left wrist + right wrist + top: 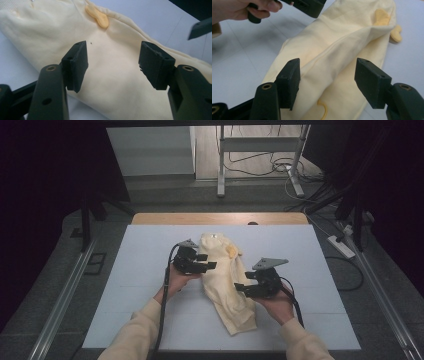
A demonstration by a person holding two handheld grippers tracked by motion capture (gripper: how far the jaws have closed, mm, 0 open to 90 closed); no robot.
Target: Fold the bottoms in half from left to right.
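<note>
A pale yellow garment (225,285) lies folded lengthwise down the middle of the white board (140,270), with a darker yellow patch (231,251) near its far end. My left gripper (210,261) hovers at the garment's left edge, open, jaws spread over the cloth (112,67) below the patch (98,18). My right gripper (241,286) is at the garment's right edge, open, with the folded cloth (329,62) between and under its jaws. In the right gripper view the other hand (239,10) holds the left gripper at top left.
The white board covers a wooden table (220,218). Beyond it stand a metal frame's legs (297,170) and loose cables (260,167) on the floor. A power strip (341,246) lies at the right. Bare board spreads left and right of the garment.
</note>
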